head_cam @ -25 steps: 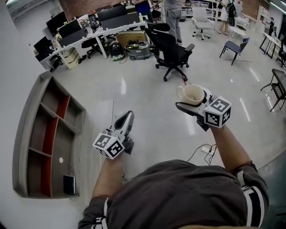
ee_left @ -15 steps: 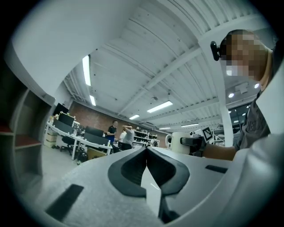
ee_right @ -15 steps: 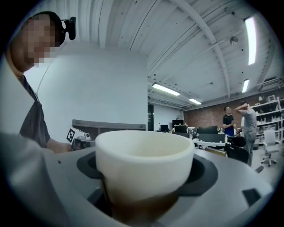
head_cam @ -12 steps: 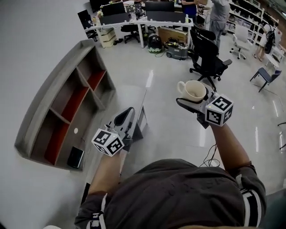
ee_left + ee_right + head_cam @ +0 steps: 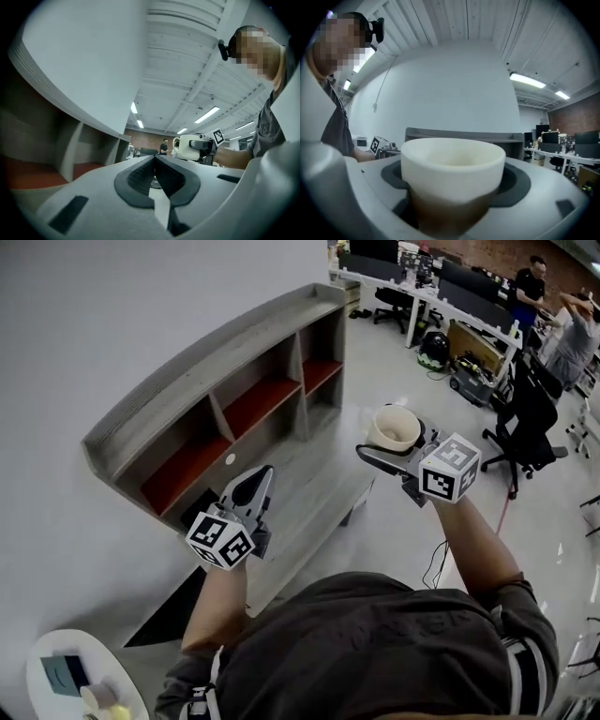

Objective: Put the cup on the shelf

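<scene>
A cream cup (image 5: pixel 392 427) sits upright in my right gripper (image 5: pixel 389 448), whose jaws are shut on its lower body; the same cup (image 5: pixel 452 178) fills the right gripper view. It hangs in the air to the right of the grey shelf (image 5: pixel 202 381), which stands against the white wall with red-backed compartments (image 5: pixel 258 404). My left gripper (image 5: pixel 251 488) is shut with nothing in it, held in front of the shelf's lower part. In the left gripper view its jaws (image 5: pixel 154 164) meet, and the cup (image 5: pixel 187 146) shows beyond them with the shelf (image 5: pixel 56 145) at left.
A low grey bench or table top (image 5: pixel 309 493) runs in front of the shelf. A round white table (image 5: pixel 75 681) with small items is at bottom left. Office desks (image 5: pixel 441 296), a black chair (image 5: pixel 530 418) and people stand at the far right.
The head view has swung left: the shelf now fills the upper left and is much closer. Both grippers keep their pose, the cup still held in the right one.
</scene>
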### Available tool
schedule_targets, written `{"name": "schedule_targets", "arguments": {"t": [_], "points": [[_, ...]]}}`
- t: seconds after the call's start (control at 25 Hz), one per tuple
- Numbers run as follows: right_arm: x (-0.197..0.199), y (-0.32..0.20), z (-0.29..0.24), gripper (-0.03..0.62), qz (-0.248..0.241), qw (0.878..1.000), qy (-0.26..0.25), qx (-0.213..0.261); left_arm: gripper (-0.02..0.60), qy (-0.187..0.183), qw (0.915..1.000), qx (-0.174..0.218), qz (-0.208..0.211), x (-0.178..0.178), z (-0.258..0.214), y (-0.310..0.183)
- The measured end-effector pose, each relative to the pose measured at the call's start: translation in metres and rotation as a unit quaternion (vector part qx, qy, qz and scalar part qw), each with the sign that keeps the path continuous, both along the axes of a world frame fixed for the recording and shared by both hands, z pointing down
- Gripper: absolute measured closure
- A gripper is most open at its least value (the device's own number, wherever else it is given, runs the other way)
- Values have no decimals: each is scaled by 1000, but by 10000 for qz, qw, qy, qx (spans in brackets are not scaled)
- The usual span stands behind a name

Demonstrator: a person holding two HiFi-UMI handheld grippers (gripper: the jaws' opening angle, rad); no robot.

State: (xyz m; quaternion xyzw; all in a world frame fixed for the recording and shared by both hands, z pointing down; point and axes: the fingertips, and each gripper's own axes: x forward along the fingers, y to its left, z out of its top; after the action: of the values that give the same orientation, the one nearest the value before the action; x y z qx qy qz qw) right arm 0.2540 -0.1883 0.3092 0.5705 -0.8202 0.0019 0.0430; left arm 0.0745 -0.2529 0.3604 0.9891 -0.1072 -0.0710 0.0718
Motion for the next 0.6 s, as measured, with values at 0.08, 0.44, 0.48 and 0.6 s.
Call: {"name": "schedule_targets", "arguments": {"t": [0.08, 0.44, 0.48, 0.6], "points": [[-30, -33, 1, 138, -358, 9994, 15, -22, 583, -12, 9995, -25, -330, -31, 2, -17], [-181, -157, 22, 138, -1910, 9815, 63, -142, 583, -3, 9850, -177, -1718, -171, 20, -74], [-198, -168, 26, 138, -2067, 9782, 79, -162, 583, -8, 9823, -197, -1860, -185, 23, -78], [-244, -198, 39, 138, -2473, 9686, 127, -219, 583, -25, 9741, -263, -2245, -224, 30, -87]]}}
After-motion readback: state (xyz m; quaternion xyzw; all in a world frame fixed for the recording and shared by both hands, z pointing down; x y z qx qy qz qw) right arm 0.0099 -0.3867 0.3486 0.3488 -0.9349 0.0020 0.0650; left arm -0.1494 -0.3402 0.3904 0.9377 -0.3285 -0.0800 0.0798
